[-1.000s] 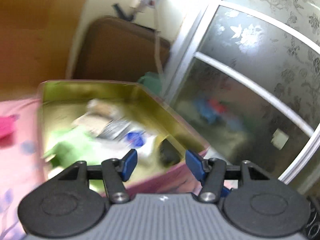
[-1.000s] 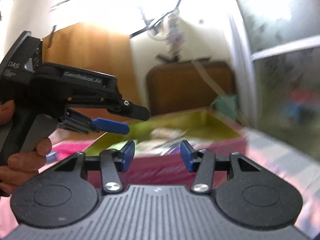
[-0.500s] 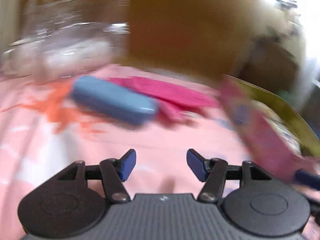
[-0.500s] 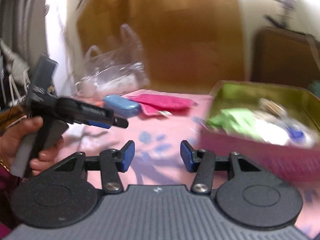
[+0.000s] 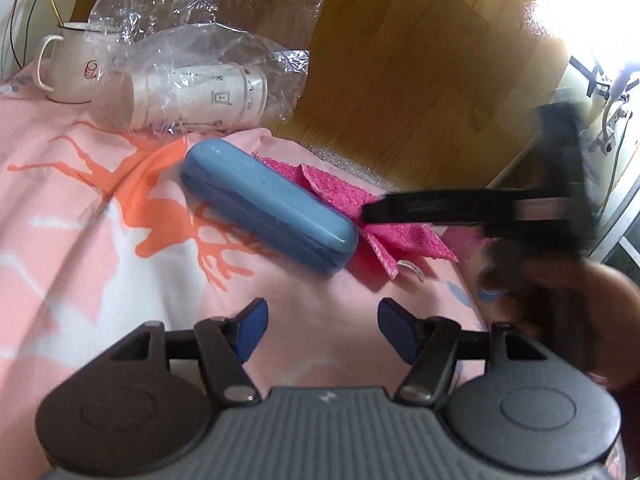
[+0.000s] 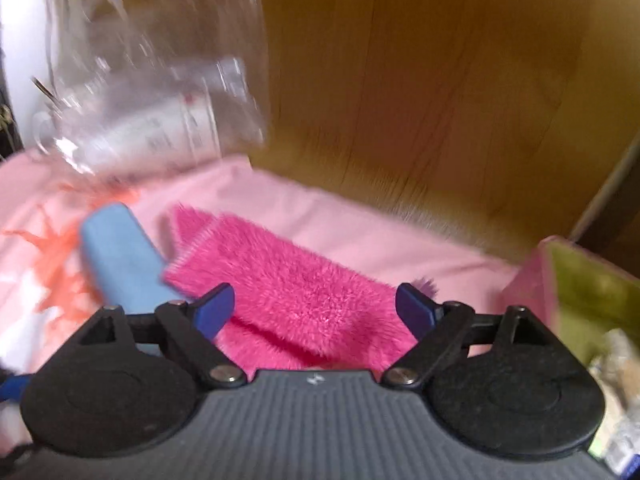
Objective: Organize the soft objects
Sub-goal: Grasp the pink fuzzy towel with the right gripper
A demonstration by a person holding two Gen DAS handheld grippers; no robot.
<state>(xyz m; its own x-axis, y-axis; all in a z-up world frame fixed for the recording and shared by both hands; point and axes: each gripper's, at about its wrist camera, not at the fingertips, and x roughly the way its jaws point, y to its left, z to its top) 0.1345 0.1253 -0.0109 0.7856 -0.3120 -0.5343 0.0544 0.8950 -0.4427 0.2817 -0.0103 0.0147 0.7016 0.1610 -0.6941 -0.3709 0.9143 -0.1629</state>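
My pink bedsheet (image 5: 120, 240), printed with orange branches, carries everything here. A crumpled clear plastic bag (image 5: 208, 40) holding paper cups lies at its far edge beside a white mug (image 5: 72, 68). Nearer, a fluffy pink cloth (image 6: 288, 292) lies flat against a blue hard case (image 5: 268, 204). My right gripper (image 6: 314, 308) hangs just above the cloth, jaws spread wide on either side, gripping nothing. My left gripper (image 5: 320, 326) is equally spread over bare sheet. A pink tin (image 6: 580, 292) sits at right.
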